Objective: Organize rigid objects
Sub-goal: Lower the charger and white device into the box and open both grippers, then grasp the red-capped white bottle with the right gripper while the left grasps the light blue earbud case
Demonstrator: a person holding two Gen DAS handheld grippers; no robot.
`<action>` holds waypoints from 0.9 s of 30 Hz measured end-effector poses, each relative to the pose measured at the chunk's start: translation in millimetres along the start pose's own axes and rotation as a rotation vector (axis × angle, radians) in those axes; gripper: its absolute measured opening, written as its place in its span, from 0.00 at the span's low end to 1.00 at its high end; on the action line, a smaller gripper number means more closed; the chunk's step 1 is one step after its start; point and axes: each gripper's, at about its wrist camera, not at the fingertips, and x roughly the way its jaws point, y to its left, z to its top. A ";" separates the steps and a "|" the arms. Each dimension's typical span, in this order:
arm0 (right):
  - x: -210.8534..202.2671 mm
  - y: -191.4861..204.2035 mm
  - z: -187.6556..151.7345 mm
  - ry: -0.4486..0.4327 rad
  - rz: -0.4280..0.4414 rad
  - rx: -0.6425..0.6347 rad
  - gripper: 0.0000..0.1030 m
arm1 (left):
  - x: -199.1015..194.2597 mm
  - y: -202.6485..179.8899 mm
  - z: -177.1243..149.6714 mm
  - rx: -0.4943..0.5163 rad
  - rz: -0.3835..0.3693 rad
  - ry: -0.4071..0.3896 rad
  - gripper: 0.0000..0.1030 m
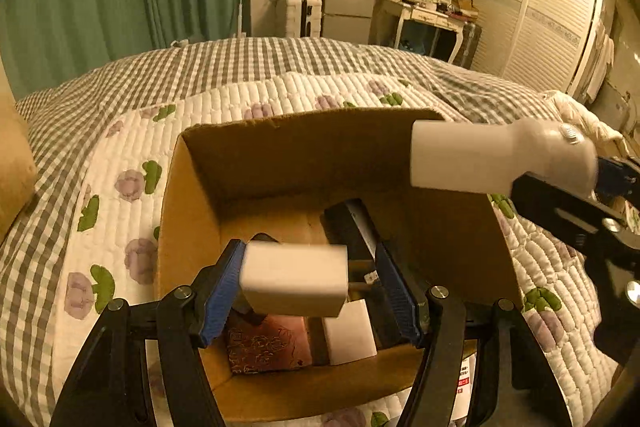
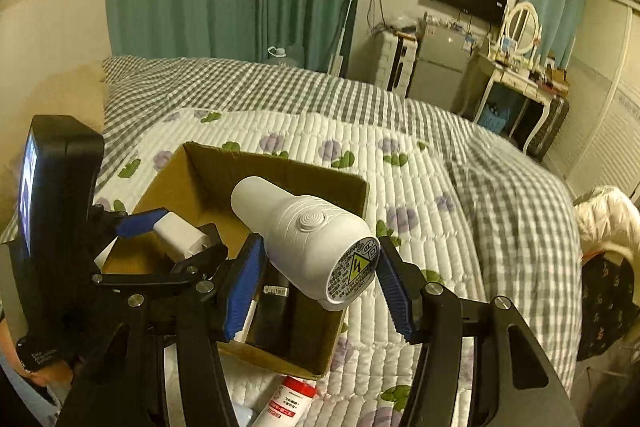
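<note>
An open cardboard box (image 1: 304, 123) (image 2: 280, 163) stands on the flowered quilt. My left gripper (image 1: 309, 247) (image 2: 176, 227) hovers over it with a white rectangular adapter (image 1: 294, 277) (image 2: 176, 231) between its jaws. The adapter looks blurred. It lies against the left pad (image 1: 224, 291), with a gap to the right pad. My right gripper (image 2: 320, 243) (image 1: 580, 167) is shut on a white cylindrical device (image 2: 304, 239) (image 1: 492, 159) with a warning label, held above the box's right edge. In the box lie black items (image 1: 352, 223) (image 2: 280, 311), a maroon patterned case (image 1: 264, 347) and a white block (image 1: 352, 331).
The box sits on a bed with a grey checked cover (image 1: 240, 63). A white bottle with a red cap (image 2: 288, 399) lies on the quilt beside the box's near edge. A phone (image 2: 40, 183) is mounted on the left gripper. Clothing (image 2: 608, 227) is piled at the bed's right.
</note>
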 end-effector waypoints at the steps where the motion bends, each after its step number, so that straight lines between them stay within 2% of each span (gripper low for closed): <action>1: 1.9 -1.2 -0.2 0.002 0.000 0.004 0.55 | -2.8 -1.3 0.8 0.005 -0.001 -0.009 0.76; 2: 3.3 -1.8 0.6 0.003 -0.001 0.006 0.55 | -5.6 -1.1 1.5 0.008 0.002 -0.018 0.88; 3: 4.4 -2.2 0.5 0.003 -0.004 0.007 0.55 | -9.0 -1.1 2.3 0.009 0.006 -0.030 0.92; 10: 18.1 -1.3 2.4 0.010 0.017 0.041 0.55 | -23.1 9.9 0.0 0.031 0.081 -0.053 0.92; 17: 40.3 9.8 -2.0 0.039 0.102 0.050 0.55 | -42.4 23.9 -12.2 -0.014 0.109 -0.083 0.92; 18: 39.8 12.0 -2.6 0.032 0.105 0.044 0.56 | -47.2 24.9 -13.6 -0.020 0.113 -0.090 0.92; 20: 34.4 14.7 -5.3 0.019 0.085 0.041 0.64 | -56.1 26.2 -14.7 -0.026 0.123 -0.101 0.92; 27: -7.4 17.1 -20.9 0.028 0.047 0.003 0.64 | -92.1 22.6 -32.5 -0.036 0.225 -0.133 0.92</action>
